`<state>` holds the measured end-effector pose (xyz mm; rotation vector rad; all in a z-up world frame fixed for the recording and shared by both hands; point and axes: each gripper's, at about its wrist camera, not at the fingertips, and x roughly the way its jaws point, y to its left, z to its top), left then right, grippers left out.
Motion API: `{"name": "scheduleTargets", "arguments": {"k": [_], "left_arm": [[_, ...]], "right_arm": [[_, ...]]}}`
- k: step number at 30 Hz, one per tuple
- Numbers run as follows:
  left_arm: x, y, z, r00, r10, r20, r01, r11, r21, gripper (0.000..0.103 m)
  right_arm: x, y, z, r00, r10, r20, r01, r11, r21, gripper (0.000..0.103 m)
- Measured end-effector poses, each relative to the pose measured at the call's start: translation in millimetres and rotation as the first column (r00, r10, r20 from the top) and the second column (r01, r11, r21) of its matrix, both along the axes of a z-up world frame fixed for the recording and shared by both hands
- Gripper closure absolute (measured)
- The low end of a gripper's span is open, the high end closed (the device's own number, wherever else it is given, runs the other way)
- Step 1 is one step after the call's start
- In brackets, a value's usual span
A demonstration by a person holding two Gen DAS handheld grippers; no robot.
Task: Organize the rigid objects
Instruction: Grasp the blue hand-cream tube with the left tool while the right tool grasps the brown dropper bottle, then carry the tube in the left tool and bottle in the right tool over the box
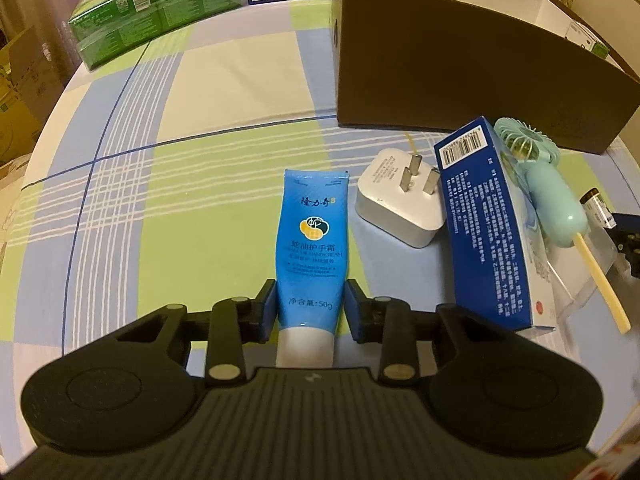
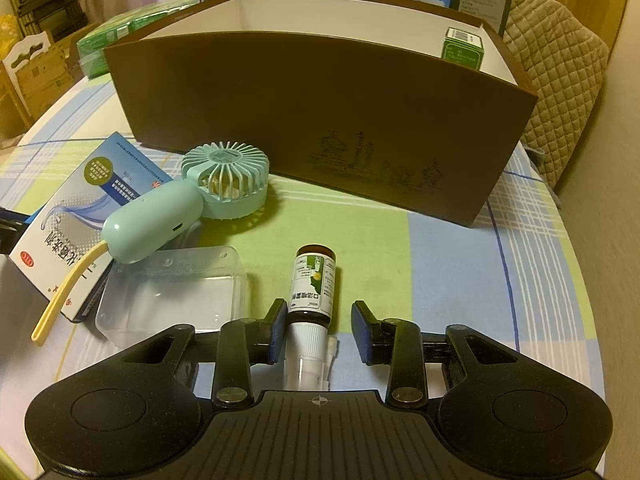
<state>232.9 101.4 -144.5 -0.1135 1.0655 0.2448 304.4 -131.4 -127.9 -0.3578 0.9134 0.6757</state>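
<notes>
Barely begun: one green carton [image 2: 463, 48] in box [image 2: 320, 120]; fan [image 2: 192, 200], plug [image 1: 400, 200] outside; left gripper [image 1: 310, 306] clamping tube [image 1: 312, 240], right gripper [image 2: 320, 330] loosely straddling bottle [image 2: 312, 284].

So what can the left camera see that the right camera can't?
Only the left wrist view shows the blue hand cream tube and the white plug. Only the right wrist view shows the spray bottle's white nozzle and the line drawing on the brown box. Both show the mint fan, the blue medicine box and the brown box.
</notes>
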Motion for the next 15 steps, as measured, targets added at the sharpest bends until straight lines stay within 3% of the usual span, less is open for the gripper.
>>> {"name": "scheduleTargets", "arguments": {"k": [1, 15], "left_arm": [[-0.4, -0.1, 0.2, 1.0, 0.002, 0.0, -0.002, 1.0, -0.008, 0.073], [-18.4, 3.8, 12.3, 0.999, 0.043, 0.026, -0.042, 0.998, -0.046, 0.074]], "right_arm": [[-1.1, 0.2, 0.0, 1.0, 0.009, 0.0, -0.009, 1.0, 0.0, 0.083], [-5.9, -3.1, 6.7, 1.0, 0.002, -0.022, -0.001, 1.0, 0.015, 0.083]]}}
